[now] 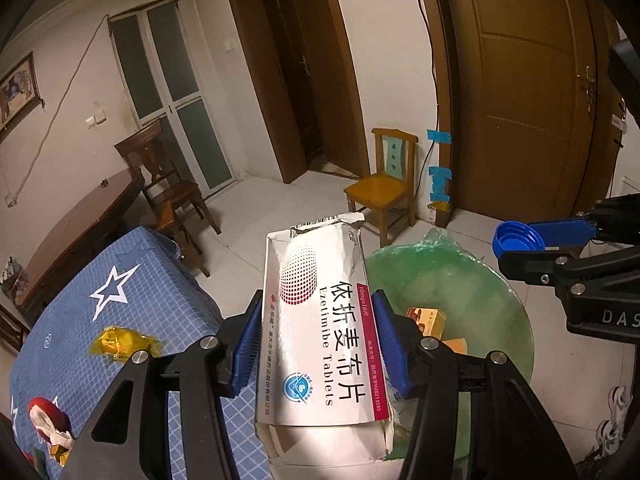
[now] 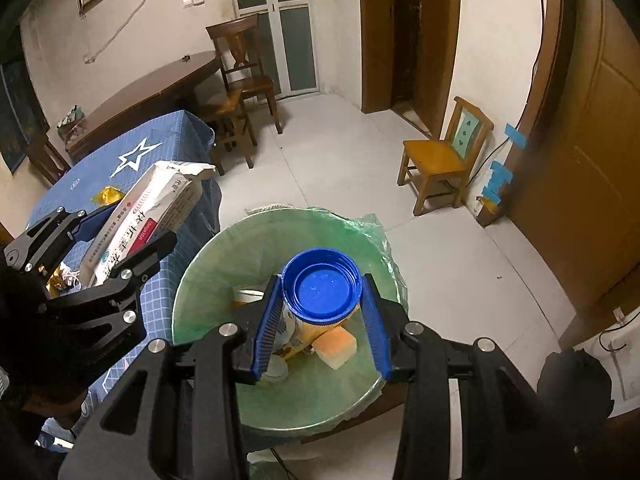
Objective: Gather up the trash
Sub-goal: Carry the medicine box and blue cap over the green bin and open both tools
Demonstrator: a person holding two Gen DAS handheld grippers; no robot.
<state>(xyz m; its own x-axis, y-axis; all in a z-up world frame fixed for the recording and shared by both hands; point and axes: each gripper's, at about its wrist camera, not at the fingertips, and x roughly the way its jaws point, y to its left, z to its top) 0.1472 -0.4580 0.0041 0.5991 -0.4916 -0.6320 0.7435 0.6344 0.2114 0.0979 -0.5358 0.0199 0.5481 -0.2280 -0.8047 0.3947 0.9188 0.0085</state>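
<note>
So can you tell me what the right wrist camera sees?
The right tongs hold a blue bottle cap over a green-lined trash bin with scraps inside. Beside it, the left tongs hold a white medicine box.

Your white crumpled tablet carton (image 1: 320, 320) runs off the bottom edge in the left wrist view and hides the near left rim of the green-lined round bin (image 1: 500, 300). In your right view, the blue ribbed plastic lid (image 2: 322, 284) covers much of the bin's contents; the small items beneath can't be told apart.
</note>
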